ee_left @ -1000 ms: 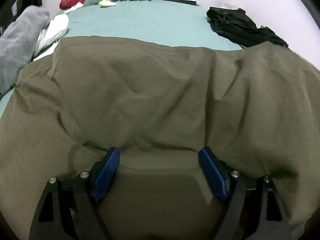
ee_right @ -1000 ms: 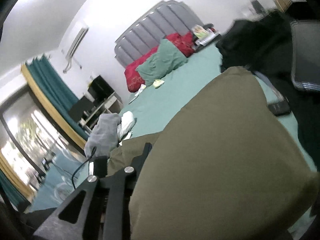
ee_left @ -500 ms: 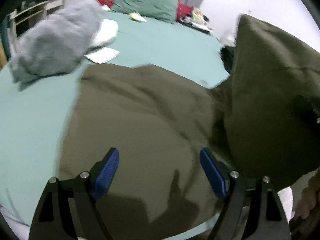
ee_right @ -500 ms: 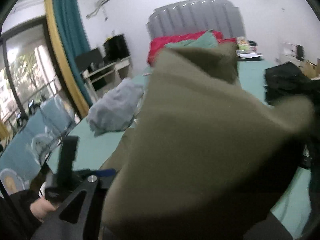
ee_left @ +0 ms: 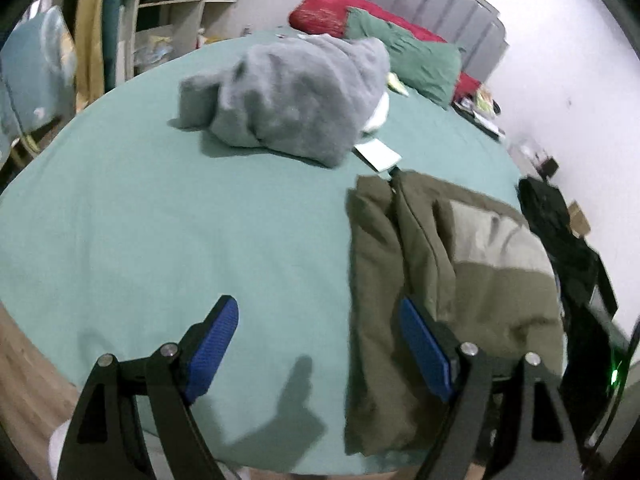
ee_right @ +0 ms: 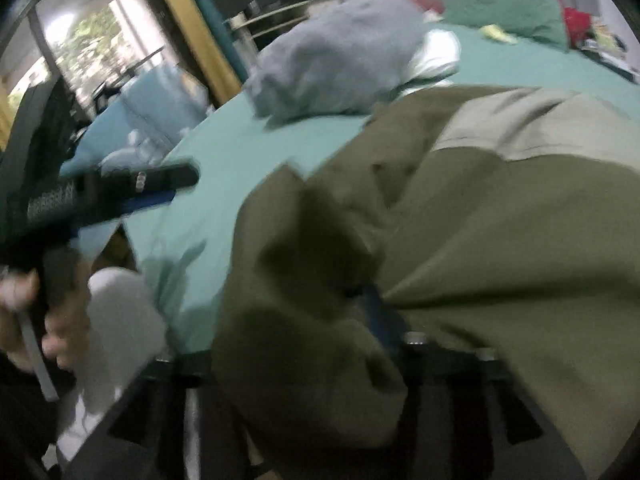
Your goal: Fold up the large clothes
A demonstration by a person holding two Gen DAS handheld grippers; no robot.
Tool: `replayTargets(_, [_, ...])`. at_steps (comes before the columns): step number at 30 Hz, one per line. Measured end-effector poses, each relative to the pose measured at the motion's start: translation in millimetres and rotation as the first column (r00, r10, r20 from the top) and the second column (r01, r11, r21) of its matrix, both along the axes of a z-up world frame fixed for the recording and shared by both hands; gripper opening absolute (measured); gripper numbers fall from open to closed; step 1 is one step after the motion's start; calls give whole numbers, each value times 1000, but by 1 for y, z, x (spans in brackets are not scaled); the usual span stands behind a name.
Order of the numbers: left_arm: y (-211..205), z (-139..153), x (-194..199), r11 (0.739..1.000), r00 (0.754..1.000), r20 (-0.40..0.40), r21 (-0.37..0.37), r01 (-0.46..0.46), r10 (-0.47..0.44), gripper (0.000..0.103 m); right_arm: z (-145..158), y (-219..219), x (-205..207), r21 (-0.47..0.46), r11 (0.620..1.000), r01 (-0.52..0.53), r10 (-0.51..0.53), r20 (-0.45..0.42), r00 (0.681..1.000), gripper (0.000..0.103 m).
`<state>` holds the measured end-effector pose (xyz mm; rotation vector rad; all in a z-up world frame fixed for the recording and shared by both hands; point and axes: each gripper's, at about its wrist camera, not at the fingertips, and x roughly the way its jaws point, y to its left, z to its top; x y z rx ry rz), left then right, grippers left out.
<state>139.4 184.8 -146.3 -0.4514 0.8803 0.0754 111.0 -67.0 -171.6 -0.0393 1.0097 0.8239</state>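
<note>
The left gripper (ee_left: pixel 320 344) is hovering over the bed (ee_left: pixel 160 220), jaws wide and holding nothing. The olive garment (ee_left: pixel 460 272) is lying bunched on the bed's right side. The right gripper (ee_right: pixel 360 320) is buried in that cloth, jaws clamping a fold.

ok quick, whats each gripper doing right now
Left gripper: open, holding nothing, over the bed sheet.
Right gripper: buried in the olive garment; cannot tell if shut.
</note>
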Motion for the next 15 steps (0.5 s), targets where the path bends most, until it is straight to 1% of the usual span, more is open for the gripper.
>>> replayTargets(1, [7,3,-2,1000,1000,7,-6,-3,3,83,4,1,-2,15,1000,-20,20,-1,1000,78])
replayTargets(2, [9,7,0,1000,1000,15,-9,-7,8,83,10,1,-4,24,999,-34,34,-8,999,80])
replayTargets(4, [14,14,3,1000,1000,29,-18,-2,2,83,23,1,-9,35,998,-51,52,-29,998,80])
replayTargets(5, [12,18,7,1000,999,37,-24,9,-8,83,33,-7,-12,50,997,-54,55,-25,998,80])
replayTargets(7, [4,28,16,998,997,59,-31,51,-49,83,52,-21,-16,72,996,-46,46,4,999,80])
replayTargets(9, [-20,40,28,991,988,88,-30,129,-126,83,75,-48,-23,86,996,-17,13,43,999,84])
replayTargets(10, [-30,43,34,986,982,94,-34,165,-161,83,81,-62,-28,89,996,-2,-3,57,998,85])
replayTargets(12, [-62,43,47,959,958,103,-64,276,-269,83,98,-94,-28,104,993,52,-62,95,994,85])
replayTargets(13, [-76,39,53,941,942,94,-78,328,-321,84,104,-114,-27,113,989,96,-109,117,987,86])
replayTargets(14, [-87,35,57,930,932,76,-78,360,-354,85,107,-135,-25,118,981,152,-167,135,977,86])
replayTargets(15, [-104,23,64,914,916,44,-67,401,-399,85,106,-149,-20,121,973,196,-212,142,967,86])
